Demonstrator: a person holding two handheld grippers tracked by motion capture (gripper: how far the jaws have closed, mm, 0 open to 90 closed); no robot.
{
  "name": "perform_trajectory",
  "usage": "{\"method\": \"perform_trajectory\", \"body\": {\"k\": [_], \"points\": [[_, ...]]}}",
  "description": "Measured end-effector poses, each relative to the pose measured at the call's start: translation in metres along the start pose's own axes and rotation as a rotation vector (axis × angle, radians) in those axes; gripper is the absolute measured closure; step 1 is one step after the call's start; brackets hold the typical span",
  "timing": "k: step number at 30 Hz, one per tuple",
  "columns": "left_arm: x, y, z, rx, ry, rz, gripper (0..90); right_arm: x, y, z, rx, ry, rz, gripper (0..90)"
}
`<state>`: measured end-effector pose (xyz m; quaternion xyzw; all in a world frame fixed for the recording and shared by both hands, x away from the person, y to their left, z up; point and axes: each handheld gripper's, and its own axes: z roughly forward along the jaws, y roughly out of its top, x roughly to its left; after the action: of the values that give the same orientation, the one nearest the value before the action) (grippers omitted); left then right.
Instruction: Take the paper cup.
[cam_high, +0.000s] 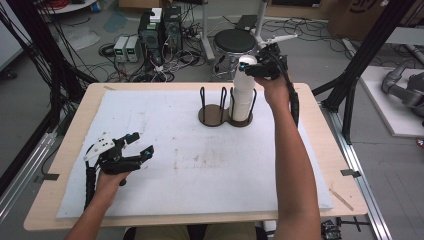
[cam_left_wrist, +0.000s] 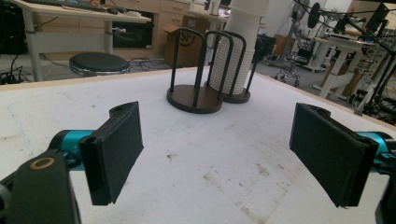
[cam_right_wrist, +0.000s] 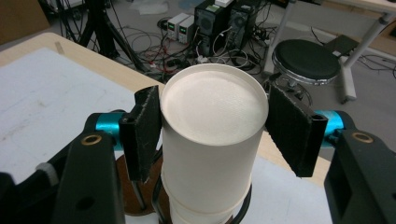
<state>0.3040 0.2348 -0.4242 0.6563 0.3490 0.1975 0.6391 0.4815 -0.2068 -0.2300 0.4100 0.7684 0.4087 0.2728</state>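
**Lifting the top cup off the stack**

A cluttered lab floor with cables and a stool lies beyond our tabletop (cam_high: 65, 145), which carries a white mat. Near the far edge stands a two-bay wire holder (cam_high: 220, 112); its right bay holds a stack of paper cups (cam_high: 242, 100). Our right gripper (cam_high: 256, 70) is closed on the top cup (cam_right_wrist: 212, 126), upside down, pads pressing both sides just below its base. Our left gripper (cam_high: 139, 145) rests near the left edge, jaws wide apart and holding nothing. We should pull straight up, squeeze gently so the wall doesn't buckle, and watch that the cup below doesn't ride along.
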Motion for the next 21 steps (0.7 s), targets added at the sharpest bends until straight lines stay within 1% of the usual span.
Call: {"method": "perform_trajectory", "body": {"k": [2,3,4,8,10,11,12,13,14,15,16,20,21], "points": [[0.000,0.000,0.000,-0.001,-0.001,-0.001,17.0,0.000,0.004,-0.008,-0.023,0.006,0.000,37.9],[0.000,0.000,0.000,-0.001,-0.002,0.003,17.0,0.001,0.008,-0.017,-0.046,0.017,-0.002,38.0],[0.000,0.000,0.000,-0.002,-0.001,0.004,17.0,0.001,0.008,-0.017,-0.046,0.017,-0.002,38.0],[-0.001,0.000,-0.001,-0.001,-0.008,0.005,17.0,0.004,0.012,-0.033,-0.077,0.045,-0.018,37.9],[-0.002,0.000,0.000,-0.003,-0.009,0.000,17.0,0.005,0.012,-0.040,-0.090,0.051,-0.027,37.9],[-0.002,0.000,-0.001,-0.004,-0.013,0.003,17.0,0.006,0.012,-0.047,-0.101,0.070,-0.031,37.9],[-0.002,0.000,-0.001,-0.004,-0.015,0.003,17.0,0.006,0.012,-0.047,-0.101,0.070,-0.031,37.9],[-0.003,0.000,-0.001,-0.005,-0.016,0.002,17.0,0.008,0.011,-0.054,-0.105,0.084,-0.043,37.9],[-0.003,0.000,0.000,-0.007,-0.019,0.002,17.0,0.008,0.011,-0.054,-0.105,0.084,-0.043,37.9],[-0.003,0.000,0.000,-0.006,-0.020,0.006,17.1,0.011,0.010,-0.061,-0.119,0.105,-0.057,37.9],[-0.003,0.000,0.000,-0.003,-0.021,0.005,17.1,0.011,0.010,-0.061,-0.119,0.105,-0.057,37.9],[-0.005,0.000,0.002,0.005,-0.036,0.009,17.0,0.018,0.002,-0.072,-0.121,0.151,-0.077,37.9],[-0.006,0.000,0.002,0.001,-0.036,0.010,17.1,0.023,-0.004,-0.078,-0.128,0.186,-0.082,37.9]]}}
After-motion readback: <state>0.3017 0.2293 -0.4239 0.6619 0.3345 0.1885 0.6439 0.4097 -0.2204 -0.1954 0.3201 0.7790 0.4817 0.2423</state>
